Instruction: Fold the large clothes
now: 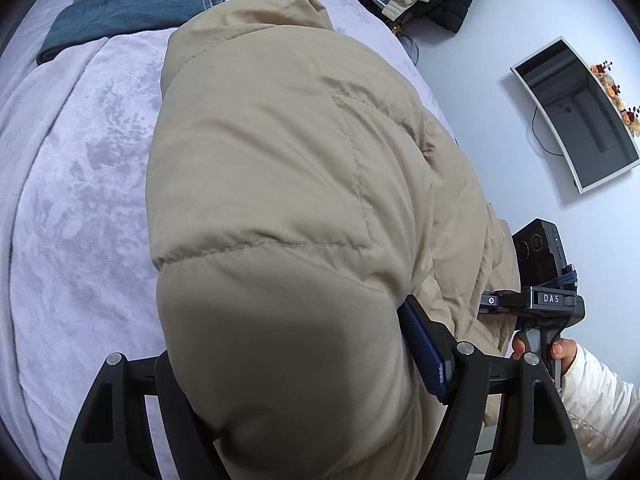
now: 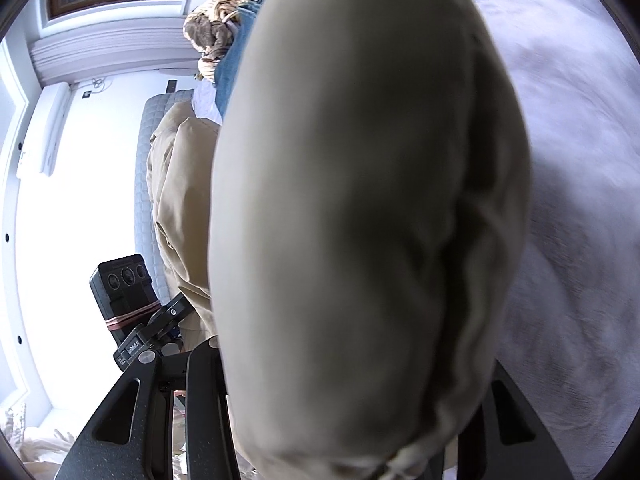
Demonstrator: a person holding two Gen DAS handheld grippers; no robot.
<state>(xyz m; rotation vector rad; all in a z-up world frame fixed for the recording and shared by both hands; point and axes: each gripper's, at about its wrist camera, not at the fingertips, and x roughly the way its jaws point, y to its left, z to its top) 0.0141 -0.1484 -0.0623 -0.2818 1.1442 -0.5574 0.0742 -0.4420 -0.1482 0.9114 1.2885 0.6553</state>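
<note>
A puffy beige quilted jacket (image 1: 280,184) lay across a pale lilac plush bedspread (image 1: 80,184), its padded bulk bunched between the black fingers of the left gripper (image 1: 288,364), which clamped it wide. The right gripper (image 2: 352,384) likewise pinched a thick fold. Folded blue jeans (image 1: 132,12) rested beyond the jacket.

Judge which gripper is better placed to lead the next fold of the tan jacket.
Left, tentatively. The left gripper clamps the tan jacket with the bed and jacket visible; the right gripper view is almost filled by fabric.
</note>
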